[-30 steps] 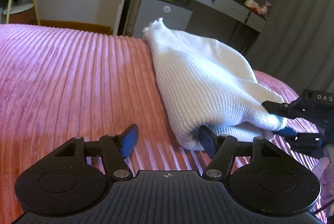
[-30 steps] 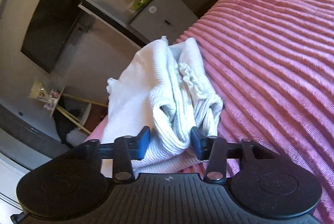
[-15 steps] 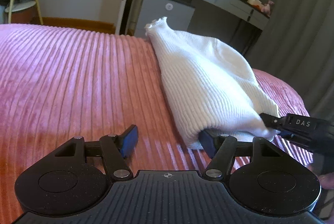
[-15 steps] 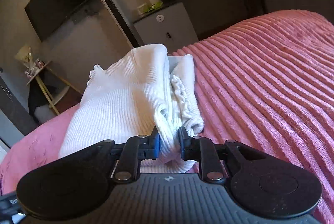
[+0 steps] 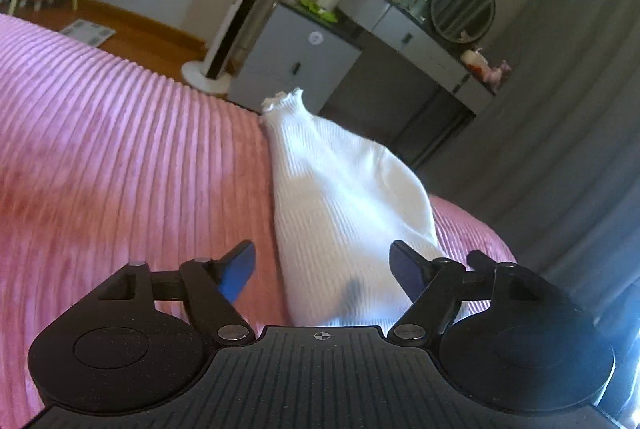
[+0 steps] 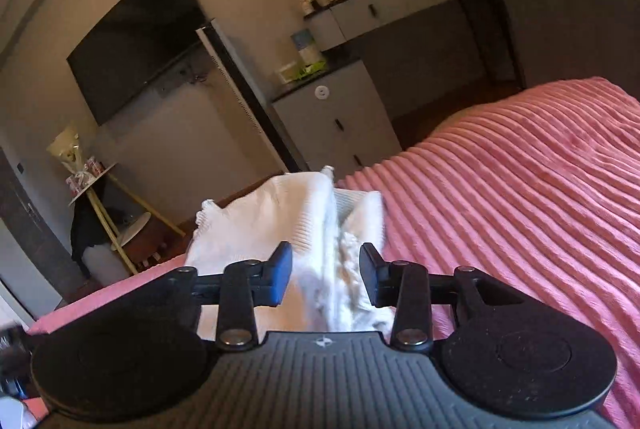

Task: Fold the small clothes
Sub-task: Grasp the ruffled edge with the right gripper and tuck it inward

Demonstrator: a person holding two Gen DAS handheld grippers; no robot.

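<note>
Left wrist view: a white rib-knit garment (image 5: pixel 344 205), folded to a taper, lies on the ribbed pink bedspread (image 5: pixel 120 165) at 12 o'clock. The left gripper (image 5: pixel 322 269) tilts down; its jaws have just widened, gripping nothing.

Right wrist view: the garment (image 6: pixel 288 225) sits between the right gripper (image 6: pixel 325 277)'s 2 just-parted pads, untouched.

Open bedspread (image 5: pixel 120 157) beside white garment (image 5: pixel 340 197)
</note>
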